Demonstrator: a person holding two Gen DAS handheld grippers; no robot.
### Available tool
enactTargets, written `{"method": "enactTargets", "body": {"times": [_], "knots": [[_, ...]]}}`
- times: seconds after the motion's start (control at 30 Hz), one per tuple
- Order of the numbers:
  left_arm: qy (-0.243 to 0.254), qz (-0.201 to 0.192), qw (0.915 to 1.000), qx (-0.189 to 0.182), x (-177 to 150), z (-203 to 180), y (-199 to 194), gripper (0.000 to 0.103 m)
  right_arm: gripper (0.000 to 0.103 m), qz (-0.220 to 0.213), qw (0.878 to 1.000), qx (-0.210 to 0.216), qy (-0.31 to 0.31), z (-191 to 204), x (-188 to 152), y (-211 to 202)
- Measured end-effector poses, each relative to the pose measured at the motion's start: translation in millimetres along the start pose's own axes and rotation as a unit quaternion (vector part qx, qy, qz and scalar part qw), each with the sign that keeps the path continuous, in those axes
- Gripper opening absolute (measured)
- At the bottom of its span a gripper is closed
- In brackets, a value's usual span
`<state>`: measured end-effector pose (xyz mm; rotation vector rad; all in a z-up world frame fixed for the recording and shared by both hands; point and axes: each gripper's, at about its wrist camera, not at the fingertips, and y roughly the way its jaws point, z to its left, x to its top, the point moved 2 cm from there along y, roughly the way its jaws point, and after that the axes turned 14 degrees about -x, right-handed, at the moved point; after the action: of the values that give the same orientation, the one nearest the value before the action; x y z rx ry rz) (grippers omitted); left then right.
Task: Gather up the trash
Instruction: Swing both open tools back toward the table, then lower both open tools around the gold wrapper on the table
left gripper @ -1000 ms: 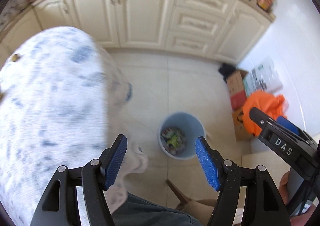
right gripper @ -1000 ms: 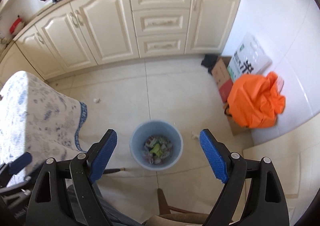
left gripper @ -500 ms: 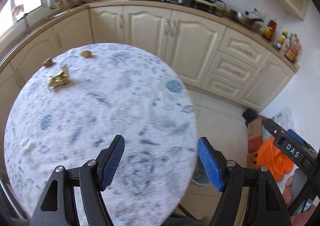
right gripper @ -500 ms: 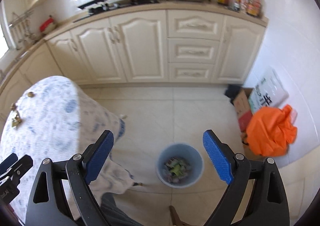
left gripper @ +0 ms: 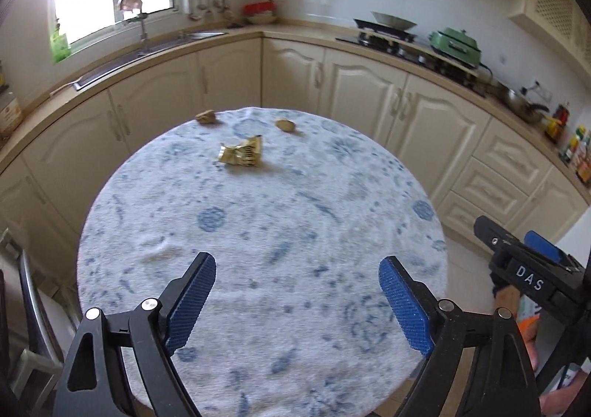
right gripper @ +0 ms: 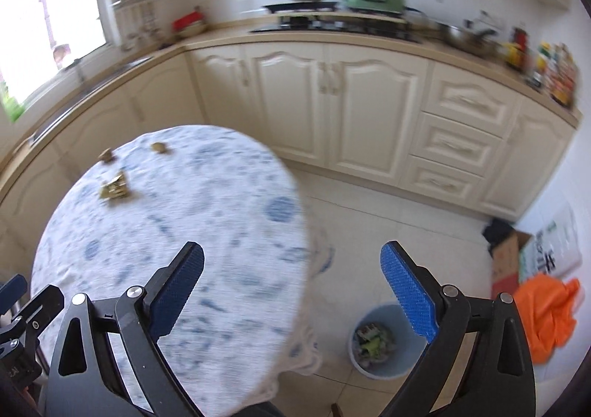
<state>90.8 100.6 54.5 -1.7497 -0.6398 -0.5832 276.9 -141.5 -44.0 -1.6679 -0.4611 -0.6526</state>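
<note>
A crumpled gold wrapper (left gripper: 241, 154) lies on the far part of the round table (left gripper: 258, 232), which has a blue-patterned cloth. Two small brown scraps (left gripper: 205, 117) (left gripper: 285, 125) sit near the table's far edge. My left gripper (left gripper: 297, 291) hovers over the near half of the table, its jaws opening, nothing between them. My right gripper (right gripper: 291, 284) hangs over the table's right edge, jaws opening and empty. The wrapper (right gripper: 114, 189) shows far left in the right wrist view. A light blue bin (right gripper: 380, 343) holding trash stands on the floor right of the table.
Cream cabinets (left gripper: 369, 99) line the walls behind the table, with a sink (left gripper: 147, 47) and a stove (left gripper: 406, 36) on the counter. An orange bag (right gripper: 550, 309) and cardboard boxes (right gripper: 506, 258) lie by the right wall. The right gripper's body (left gripper: 535, 269) shows at the left view's right edge.
Both grippers swung up and left, from looking down at the bin on the floor to facing the table. The wrapper and scraps came into view. Both pairs of jaws stand wider.
</note>
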Motion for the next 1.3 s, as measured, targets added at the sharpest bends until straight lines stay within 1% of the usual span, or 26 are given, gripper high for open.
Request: {"method": "enactTargets", "body": {"times": [0.13,0.27,0.37,0.57,0.73,1.0,1.13,1.3], "knots": [[-0.013,-0.006,0.9997,0.018,-7,4,-4,0.088,0.098,0.0,0.999,0.023,-0.03,33,3,-1],[-0.026,-0.004,0.9991,0.034,-7,14,-5,0.088,0.099,0.001,0.997,0.047,-0.058,64,4,0],[-0.036,-0.002,0.9985,0.041,-1,23,1,0.089,0.101,0.004,0.995,0.06,-0.077,85,5,4],[-0.052,0.004,0.9971,0.056,25,45,27,0.089,0.101,0.009,0.991,0.081,-0.111,122,9,11],[-0.059,0.018,0.9964,0.058,47,71,57,0.089,0.101,0.015,0.987,0.091,-0.13,145,21,24],[-0.06,0.047,0.9953,0.061,84,111,126,0.089,0.101,0.028,0.985,0.089,-0.144,175,51,62],[-0.053,0.063,0.9949,0.059,105,127,162,0.089,0.101,0.031,0.985,0.089,-0.147,182,63,78],[-0.049,0.086,0.9933,0.06,122,140,205,0.089,0.101,0.038,0.985,0.081,-0.147,189,76,105]]}}
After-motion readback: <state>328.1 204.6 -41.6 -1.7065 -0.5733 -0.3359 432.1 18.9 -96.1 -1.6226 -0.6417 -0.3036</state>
